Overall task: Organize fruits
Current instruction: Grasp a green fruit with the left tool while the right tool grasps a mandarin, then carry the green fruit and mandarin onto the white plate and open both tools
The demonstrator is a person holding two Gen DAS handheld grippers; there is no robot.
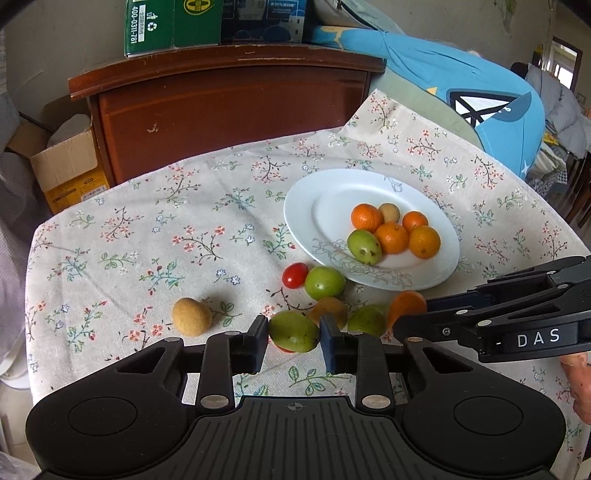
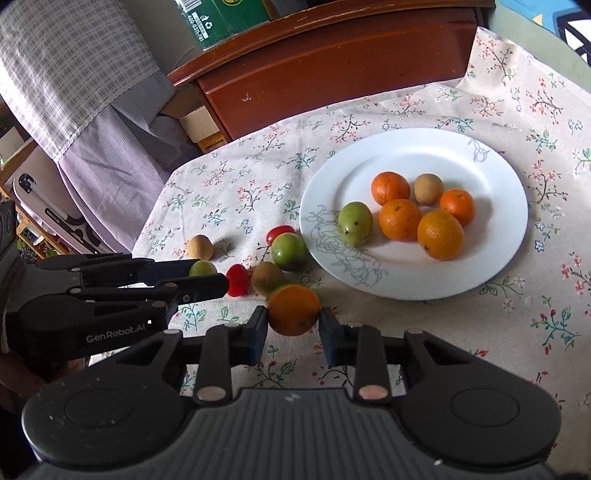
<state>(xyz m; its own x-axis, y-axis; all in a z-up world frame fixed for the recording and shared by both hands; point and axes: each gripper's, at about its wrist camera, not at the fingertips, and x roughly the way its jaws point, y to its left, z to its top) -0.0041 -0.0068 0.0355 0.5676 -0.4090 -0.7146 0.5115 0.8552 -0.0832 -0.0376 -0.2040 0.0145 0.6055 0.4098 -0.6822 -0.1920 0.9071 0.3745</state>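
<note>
My left gripper [image 1: 294,336] is shut on a green fruit [image 1: 293,331] just above the floral cloth. My right gripper [image 2: 293,325] is shut on an orange [image 2: 294,309]; it shows at the right of the left wrist view [image 1: 406,308]. A white plate [image 1: 306,201] [image 2: 413,147] holds several oranges [image 2: 439,234], a green fruit [image 2: 354,223] and a brown fruit [image 2: 427,188]. Loose on the cloth near the plate lie a green fruit [image 1: 324,282], a cherry tomato [image 1: 294,275], a tan fruit [image 1: 192,316], a brown fruit [image 2: 266,277] and another tomato [image 2: 237,280].
A dark wooden cabinet [image 1: 229,110] stands behind the table with green boxes [image 1: 166,26] on top. A cardboard box [image 1: 66,162] sits at the left. A blue cushion [image 1: 461,88] lies at the back right. The table's left edge drops off by a checked cloth [image 2: 74,66].
</note>
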